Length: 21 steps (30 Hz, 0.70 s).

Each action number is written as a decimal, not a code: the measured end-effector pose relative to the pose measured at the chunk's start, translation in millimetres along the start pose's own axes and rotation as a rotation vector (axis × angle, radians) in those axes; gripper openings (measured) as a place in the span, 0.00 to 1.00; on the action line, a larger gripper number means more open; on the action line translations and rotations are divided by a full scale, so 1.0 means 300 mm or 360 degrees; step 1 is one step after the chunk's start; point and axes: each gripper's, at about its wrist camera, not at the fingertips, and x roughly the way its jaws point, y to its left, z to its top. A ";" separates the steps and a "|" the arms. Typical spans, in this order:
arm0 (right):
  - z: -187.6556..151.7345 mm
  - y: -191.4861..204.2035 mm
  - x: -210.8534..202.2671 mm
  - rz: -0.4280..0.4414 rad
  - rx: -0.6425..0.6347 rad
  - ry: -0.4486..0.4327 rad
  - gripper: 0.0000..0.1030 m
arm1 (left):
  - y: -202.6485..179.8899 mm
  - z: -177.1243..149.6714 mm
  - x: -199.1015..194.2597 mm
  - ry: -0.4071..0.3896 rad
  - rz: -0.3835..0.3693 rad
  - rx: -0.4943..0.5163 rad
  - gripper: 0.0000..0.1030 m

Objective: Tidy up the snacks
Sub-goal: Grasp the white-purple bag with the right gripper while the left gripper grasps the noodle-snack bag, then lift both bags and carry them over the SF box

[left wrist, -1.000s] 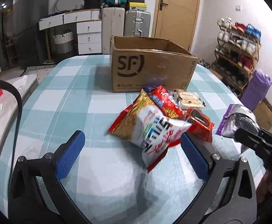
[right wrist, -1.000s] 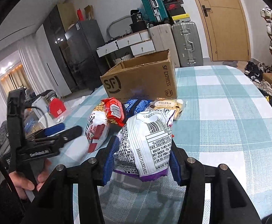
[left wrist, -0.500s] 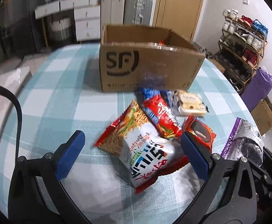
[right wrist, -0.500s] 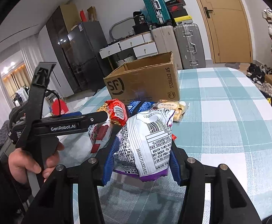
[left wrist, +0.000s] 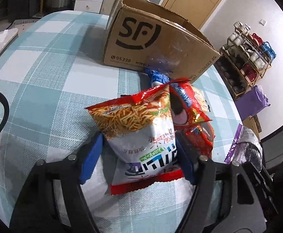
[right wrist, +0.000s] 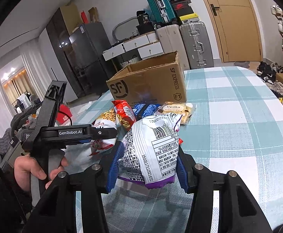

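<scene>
Left gripper [left wrist: 139,155]: black frame, blue pads, pointed steeply downward; jaws closing, with a red-and-white noodle-snack bag [left wrist: 141,134] between the pads and both pads at its sides. A bare hand [right wrist: 34,167] grasps its handle. Right gripper [right wrist: 146,163]: angled moderately downward, pads clamped on a white-and-purple printed snack bag [right wrist: 153,151].

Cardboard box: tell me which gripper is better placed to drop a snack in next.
Right, probably. The right gripper is shut on the white-and-purple bag, facing the cardboard box. The left gripper is closing around the noodle-snack bag.
</scene>
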 end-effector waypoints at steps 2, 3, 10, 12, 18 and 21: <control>0.000 -0.001 0.002 -0.0004 0.0004 0.0002 0.49 | 0.001 -0.001 -0.005 -0.0004 0.0011 0.0020 0.57; 0.000 -0.001 0.002 -0.0005 0.0004 0.0003 0.49 | 0.002 -0.004 -0.007 -0.0007 0.0000 0.0021 0.53; 0.002 0.003 0.005 -0.0023 -0.0011 0.0011 0.49 | -0.001 -0.016 -0.034 -0.0023 0.0029 0.0050 0.38; 0.002 0.002 0.006 -0.0028 -0.0010 0.0014 0.49 | -0.007 -0.025 -0.057 -0.0062 0.0097 0.0074 0.38; 0.004 -0.005 0.011 -0.0040 0.0004 0.0023 0.49 | 0.000 -0.040 -0.150 -0.0232 0.0309 0.0154 0.38; 0.003 -0.001 0.010 -0.0052 -0.0005 0.0024 0.49 | -0.013 -0.053 -0.194 -0.0267 0.0312 0.0186 0.38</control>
